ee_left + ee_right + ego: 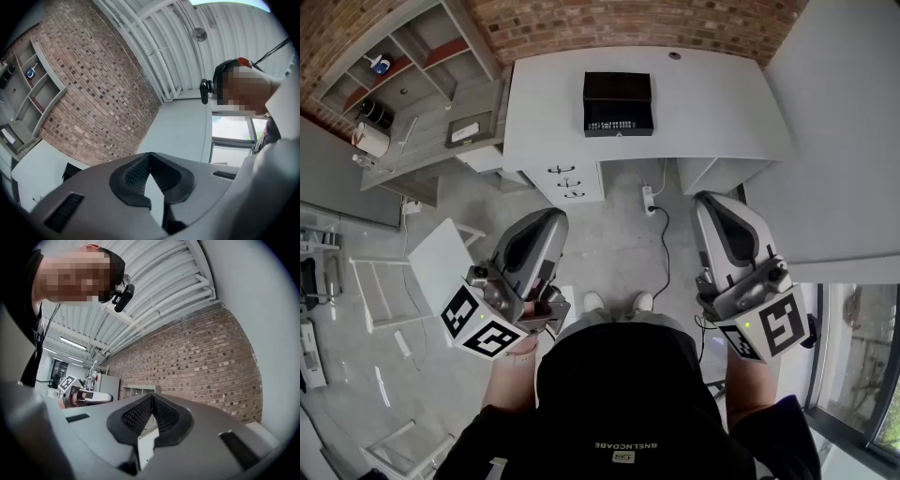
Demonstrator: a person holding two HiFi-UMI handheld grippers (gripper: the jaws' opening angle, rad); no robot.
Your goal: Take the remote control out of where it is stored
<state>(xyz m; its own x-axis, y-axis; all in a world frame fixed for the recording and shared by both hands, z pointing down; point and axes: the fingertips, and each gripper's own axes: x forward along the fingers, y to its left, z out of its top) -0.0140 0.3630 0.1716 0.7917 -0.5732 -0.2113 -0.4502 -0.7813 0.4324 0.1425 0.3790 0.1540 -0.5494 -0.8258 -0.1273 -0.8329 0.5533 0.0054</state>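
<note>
While both grippers are held at the person's waist, well apart from the white surface [712,103], neither touches anything.

- Left gripper [150,155]: fingers pressed together at the tips, nothing between them. It points up toward the brick wall and ceiling.
- Right gripper [152,397]: fingers likewise pressed together, empty.
- Remote control [617,125]: lies in the open black box [617,89] on the surface, along the box's near side.
- Hard to make out: only a pale strip of the remote control's buttons shows. The rest of the box is dark and cannot be read.
- Hidden or cut off: the person's black-clad torso [623,403] covers the floor nearest the camera. A pale panel [834,122] cuts off the right end of the surface.
- Edges and room: bare surface lies on every side of the box. A drawer unit [567,178] sits under the front edge. A power strip [649,199] lies on the floor between the grippers and the surface. Shelving [403,56] stands at the left, apart from the box.
</note>
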